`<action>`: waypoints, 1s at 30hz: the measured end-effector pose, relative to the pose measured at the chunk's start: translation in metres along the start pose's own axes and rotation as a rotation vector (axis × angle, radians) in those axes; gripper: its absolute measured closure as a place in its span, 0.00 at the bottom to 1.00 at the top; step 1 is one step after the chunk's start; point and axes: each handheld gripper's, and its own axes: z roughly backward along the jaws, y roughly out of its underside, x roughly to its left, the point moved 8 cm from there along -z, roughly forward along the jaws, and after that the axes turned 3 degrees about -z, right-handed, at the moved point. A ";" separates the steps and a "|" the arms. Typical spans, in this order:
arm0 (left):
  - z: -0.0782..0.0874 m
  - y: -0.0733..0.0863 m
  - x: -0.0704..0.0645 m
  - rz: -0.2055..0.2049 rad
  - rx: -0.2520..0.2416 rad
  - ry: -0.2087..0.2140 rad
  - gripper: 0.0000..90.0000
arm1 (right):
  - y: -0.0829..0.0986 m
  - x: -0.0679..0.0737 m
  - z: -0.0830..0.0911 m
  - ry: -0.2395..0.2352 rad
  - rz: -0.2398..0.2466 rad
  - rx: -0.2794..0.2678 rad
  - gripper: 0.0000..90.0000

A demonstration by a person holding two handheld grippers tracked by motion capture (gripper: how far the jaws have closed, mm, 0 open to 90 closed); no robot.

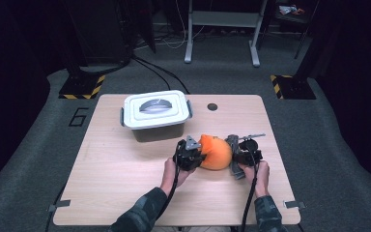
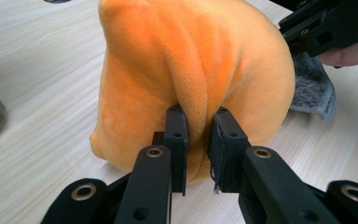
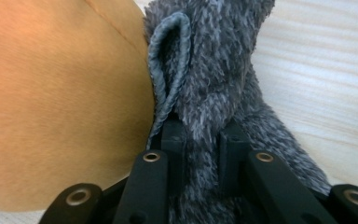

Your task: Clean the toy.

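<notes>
An orange plush toy [image 1: 215, 152] with a grey fuzzy part [image 1: 234, 159] rests on the wooden table [image 1: 125, 179], held between both grippers. My left gripper [image 1: 193, 155] is shut on a fold of the orange plush [image 2: 191, 70], its jaws pinching the fabric from the left side. My right gripper [image 1: 240, 157] is shut on the grey fuzzy part [image 3: 214, 93], next to a grey cord loop [image 3: 170, 70]. The orange body [image 3: 56, 102] presses against the grey fur. The right gripper [image 2: 326, 28] appears beyond the toy in the left gripper view.
A grey lidded box [image 1: 156, 116] with a handle stands just behind the toy, toward the left. A small dark hole [image 1: 212, 107] marks the table's far middle. Bare wood extends left and toward the front edge.
</notes>
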 end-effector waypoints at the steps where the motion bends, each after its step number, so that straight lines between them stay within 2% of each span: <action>1: 0.000 0.000 0.000 0.000 0.001 -0.002 0.87 | -0.001 0.000 0.001 0.006 -0.001 0.001 0.85; 3: 0.001 0.000 0.001 0.003 0.002 -0.004 0.87 | -0.004 0.000 0.008 0.017 0.005 -0.006 0.85; 6: 0.003 0.000 0.003 0.009 0.004 0.005 0.87 | -0.012 0.003 0.022 0.028 0.009 -0.045 0.85; 8: 0.004 0.000 0.003 0.013 0.001 0.011 0.87 | -0.019 0.006 0.034 0.033 0.034 -0.076 0.85; 12: 0.005 0.001 0.004 0.013 -0.001 0.013 0.87 | -0.036 0.020 0.056 0.019 0.055 -0.132 0.85; 17: 0.005 0.000 0.004 0.010 0.001 0.013 0.86 | -0.052 0.043 0.071 -0.019 0.112 -0.175 0.85; 19: 0.005 0.000 0.004 0.013 -0.003 0.013 0.86 | -0.054 0.047 0.073 -0.028 0.116 -0.182 0.85; 20: 0.005 -0.001 0.003 0.004 0.003 0.013 0.86 | -0.058 0.056 0.075 -0.044 0.145 -0.193 0.85; 24: 0.004 -0.002 0.002 0.005 0.000 0.011 0.86 | -0.066 0.074 0.079 -0.084 0.187 -0.219 0.85; 28: 0.004 -0.003 0.002 0.002 -0.001 0.008 0.86 | -0.069 0.091 0.070 -0.095 0.237 -0.195 0.85; 30: 0.004 -0.002 0.003 0.010 0.002 0.009 0.86 | -0.067 0.094 0.061 -0.081 0.244 -0.174 0.85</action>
